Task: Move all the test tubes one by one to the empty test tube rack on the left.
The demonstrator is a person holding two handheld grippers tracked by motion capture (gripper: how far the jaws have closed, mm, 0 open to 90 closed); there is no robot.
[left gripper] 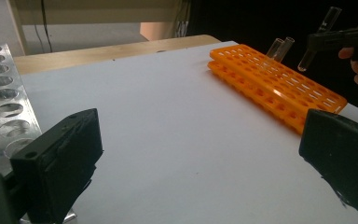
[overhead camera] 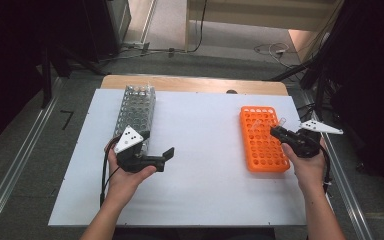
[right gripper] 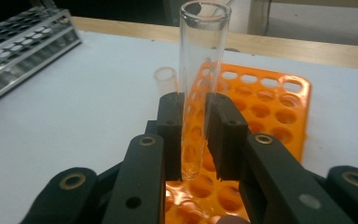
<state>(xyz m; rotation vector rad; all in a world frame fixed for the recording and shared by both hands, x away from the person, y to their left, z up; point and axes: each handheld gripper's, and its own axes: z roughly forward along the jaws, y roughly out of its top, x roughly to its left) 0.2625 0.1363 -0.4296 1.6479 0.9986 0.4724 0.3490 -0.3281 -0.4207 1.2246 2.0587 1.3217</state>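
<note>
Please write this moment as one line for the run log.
right gripper: shut on glass tube above orange rack | left gripper: open, idle beside metal rack

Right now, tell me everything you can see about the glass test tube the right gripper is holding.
The test tube is clear glass, empty as far as shows, with an open mouth up and a rounded bottom. The right gripper is shut on its lower part, one black jaw on each side. It hangs tilted above the orange rack, not seated in any hole.
</note>
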